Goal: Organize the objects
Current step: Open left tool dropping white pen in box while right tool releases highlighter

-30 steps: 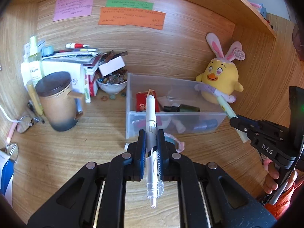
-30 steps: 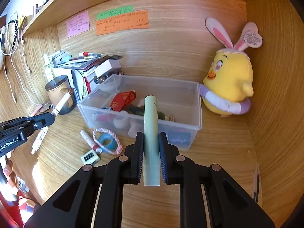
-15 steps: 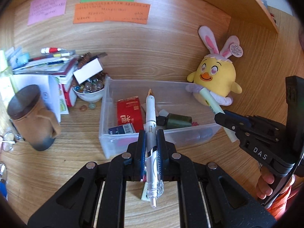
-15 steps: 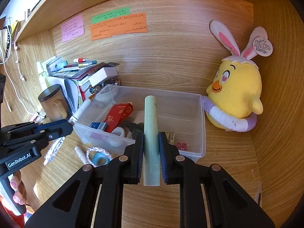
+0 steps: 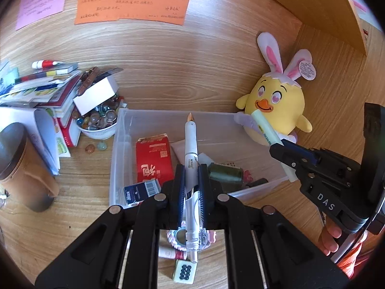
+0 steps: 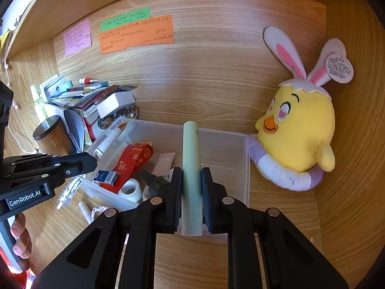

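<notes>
Now left jaws pinch pen (image 5: 191, 144), right jaws pinch tube (image 6: 190, 159), above bin rim (image 6: 247, 168).

- Left claw (image 5: 191, 187): black, two-fingered, angled downward, jaws closed on a white pen (image 5: 191, 144).
- Right claw (image 6: 191, 190): black, angled downward, jaws clamped on a pale green tube (image 6: 191, 159).

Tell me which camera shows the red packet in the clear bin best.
The left wrist view: the red packet faces the camera nearly flat inside the clear bin, its print visible. The right wrist view shows it foreshortened, smaller and tilted.
</notes>
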`<state>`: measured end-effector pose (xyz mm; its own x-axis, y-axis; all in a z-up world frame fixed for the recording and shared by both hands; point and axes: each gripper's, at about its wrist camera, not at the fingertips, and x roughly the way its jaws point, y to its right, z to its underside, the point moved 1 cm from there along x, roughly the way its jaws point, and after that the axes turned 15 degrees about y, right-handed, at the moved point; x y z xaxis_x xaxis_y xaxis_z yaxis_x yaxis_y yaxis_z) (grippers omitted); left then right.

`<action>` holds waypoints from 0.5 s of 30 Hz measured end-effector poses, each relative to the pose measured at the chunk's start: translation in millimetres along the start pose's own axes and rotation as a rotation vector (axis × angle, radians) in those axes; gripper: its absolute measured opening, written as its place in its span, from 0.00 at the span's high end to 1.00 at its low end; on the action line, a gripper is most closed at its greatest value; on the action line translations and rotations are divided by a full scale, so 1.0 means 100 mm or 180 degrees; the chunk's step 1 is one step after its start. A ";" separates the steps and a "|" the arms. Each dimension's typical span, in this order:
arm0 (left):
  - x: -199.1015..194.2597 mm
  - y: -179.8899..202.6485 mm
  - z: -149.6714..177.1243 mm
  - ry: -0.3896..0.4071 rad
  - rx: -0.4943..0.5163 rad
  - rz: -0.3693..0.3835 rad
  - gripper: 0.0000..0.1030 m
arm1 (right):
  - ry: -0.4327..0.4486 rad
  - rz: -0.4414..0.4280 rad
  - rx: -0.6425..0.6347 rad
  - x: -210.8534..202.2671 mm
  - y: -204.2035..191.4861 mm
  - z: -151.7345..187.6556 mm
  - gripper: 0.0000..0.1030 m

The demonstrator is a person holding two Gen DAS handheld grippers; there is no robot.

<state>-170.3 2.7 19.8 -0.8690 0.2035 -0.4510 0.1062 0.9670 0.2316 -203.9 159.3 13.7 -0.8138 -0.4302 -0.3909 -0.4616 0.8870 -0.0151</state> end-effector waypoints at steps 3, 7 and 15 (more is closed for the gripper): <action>0.10 0.00 -0.02 -0.0081 -0.0036 0.0045 0.90 | -0.0014 0.0012 -0.0028 0.05 0.01 -0.02 0.86; 0.25 0.00 0.00 -0.0203 -0.0050 0.0057 0.90 | -0.0110 -0.0014 -0.0011 0.18 0.02 0.02 0.86; 0.49 -0.01 0.07 -0.0472 -0.0123 0.0149 0.90 | -0.0349 -0.0079 0.0092 0.42 0.08 0.18 0.86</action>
<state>-209.7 12.5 -8.7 -0.7823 0.2714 -0.5607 0.1239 0.9499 0.2870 -235.0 151.1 -19.2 -0.7579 -0.4324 -0.4885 -0.4694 0.8815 -0.0518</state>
